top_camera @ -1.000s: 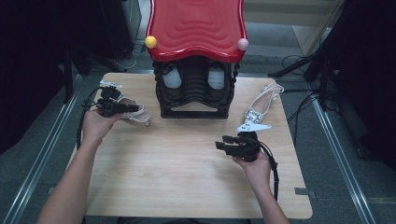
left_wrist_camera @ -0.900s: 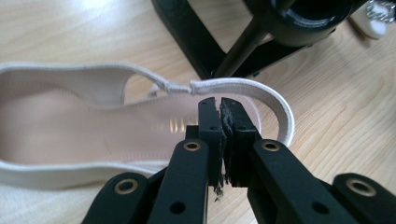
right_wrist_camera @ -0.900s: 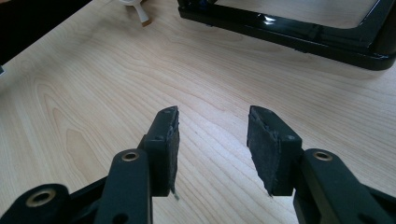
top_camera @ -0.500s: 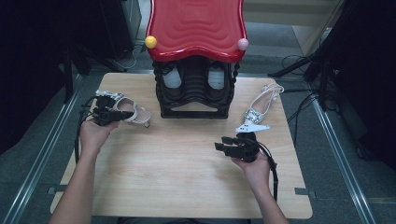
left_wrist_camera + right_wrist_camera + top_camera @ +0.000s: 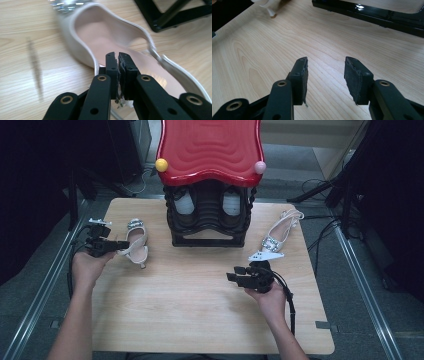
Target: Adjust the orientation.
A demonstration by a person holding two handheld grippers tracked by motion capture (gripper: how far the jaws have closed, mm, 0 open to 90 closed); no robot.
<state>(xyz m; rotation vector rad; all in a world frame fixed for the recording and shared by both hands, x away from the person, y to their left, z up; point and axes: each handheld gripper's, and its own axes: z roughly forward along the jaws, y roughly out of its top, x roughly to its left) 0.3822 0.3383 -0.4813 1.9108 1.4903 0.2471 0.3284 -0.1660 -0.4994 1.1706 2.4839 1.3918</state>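
The left gripper (image 5: 120, 245) is clamping the side edge of the pale cream heeled sandal (image 5: 135, 246), which is lying on the light wooden table (image 5: 190, 310) left of the black rack (image 5: 210, 227). The right gripper (image 5: 236, 273) is resting apart, jaws spread, gripping nothing.

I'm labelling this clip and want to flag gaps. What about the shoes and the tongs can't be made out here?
- Pale heeled sandal in the left tongs, left gripper view: toe cut off by the top edge, heel hidden behind the jaws.
- Same sandal, high view: too small to show which part the pads pinch.
- Two white shoes in the black rack, high view: the red wavy top covers them.
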